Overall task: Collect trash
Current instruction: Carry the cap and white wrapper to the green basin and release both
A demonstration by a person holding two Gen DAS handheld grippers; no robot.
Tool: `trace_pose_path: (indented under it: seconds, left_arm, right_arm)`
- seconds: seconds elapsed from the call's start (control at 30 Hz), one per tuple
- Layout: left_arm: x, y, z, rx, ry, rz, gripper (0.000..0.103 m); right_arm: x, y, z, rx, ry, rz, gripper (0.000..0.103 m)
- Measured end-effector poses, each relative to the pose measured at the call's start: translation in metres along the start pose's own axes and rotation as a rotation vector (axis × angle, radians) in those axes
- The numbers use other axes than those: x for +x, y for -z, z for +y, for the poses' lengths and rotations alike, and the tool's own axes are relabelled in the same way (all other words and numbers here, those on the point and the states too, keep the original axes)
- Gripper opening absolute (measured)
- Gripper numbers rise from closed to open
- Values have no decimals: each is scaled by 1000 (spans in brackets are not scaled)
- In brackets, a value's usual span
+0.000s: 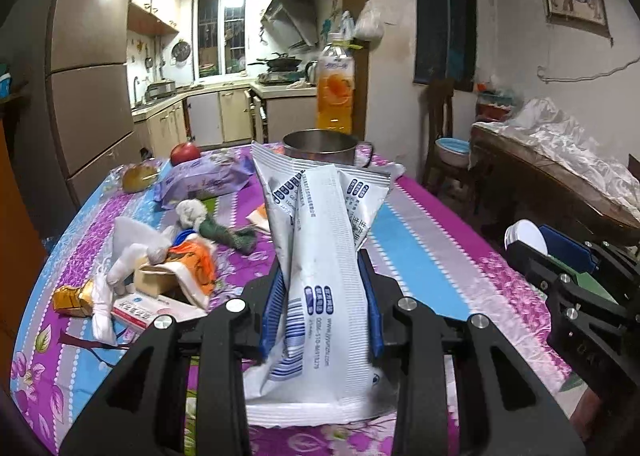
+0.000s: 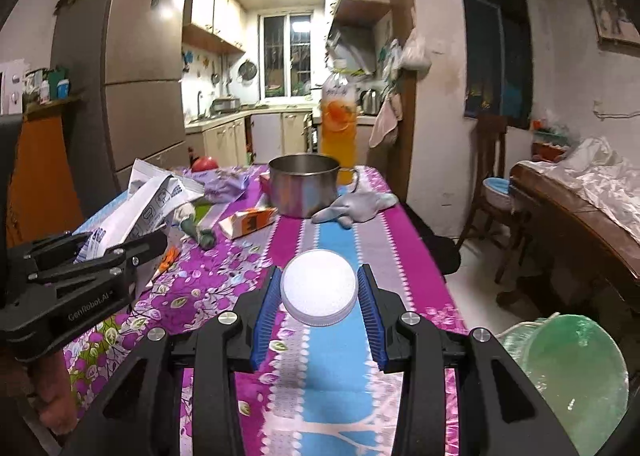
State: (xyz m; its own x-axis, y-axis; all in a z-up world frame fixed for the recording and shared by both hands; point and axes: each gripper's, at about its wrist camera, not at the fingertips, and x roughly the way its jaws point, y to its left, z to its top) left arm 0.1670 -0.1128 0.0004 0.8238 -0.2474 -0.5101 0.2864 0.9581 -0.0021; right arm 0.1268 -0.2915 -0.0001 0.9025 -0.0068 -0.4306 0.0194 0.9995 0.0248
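Observation:
My left gripper [image 1: 322, 276] is shut on a crumpled white wrapper with blue print [image 1: 316, 240], held upright above the flowered tablecloth [image 1: 420, 256]. In the right wrist view that same wrapper [image 2: 136, 211] juts up at the left from the left gripper [image 2: 160, 240]. My right gripper [image 2: 319, 282] is shut on a round white lid [image 2: 319, 288], its blue pads against both sides. In the left wrist view, the right gripper [image 1: 532, 252] shows at the right edge with the lid [image 1: 524, 236]. A trash heap [image 1: 160, 268] of tissues, wrappers and small boxes lies on the table's left.
A steel pot [image 2: 304, 189], an orange drink bottle [image 2: 338, 115], a grey cloth [image 2: 352, 207] and an orange carton [image 2: 248, 223] sit at the table's far end. An apple [image 1: 185, 153] and a purple pack [image 1: 204, 179] lie far left. A green-lined bin [image 2: 568, 368] stands lower right.

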Motion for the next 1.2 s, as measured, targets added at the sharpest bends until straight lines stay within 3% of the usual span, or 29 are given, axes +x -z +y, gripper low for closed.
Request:
trace_pose_path:
  seconds: [0.27,0.67,1.0,1.2]
  left_arm:
    - [-8,-4,-40,23,66,-18,33]
    - [-7,-11,-131,108,241,-13,33]
    - [13,-6,-231,200,419,102,33]
    - [36,3,-287,245,494,246,34]
  right_arm:
    - [-37,3,-34,31,59,-28,40]
    - [-93,10,-119,96,220,-36,40]
    - [-119,29,-214,164,347,42,40]
    - [-110,46,-278,227,368,169,40]
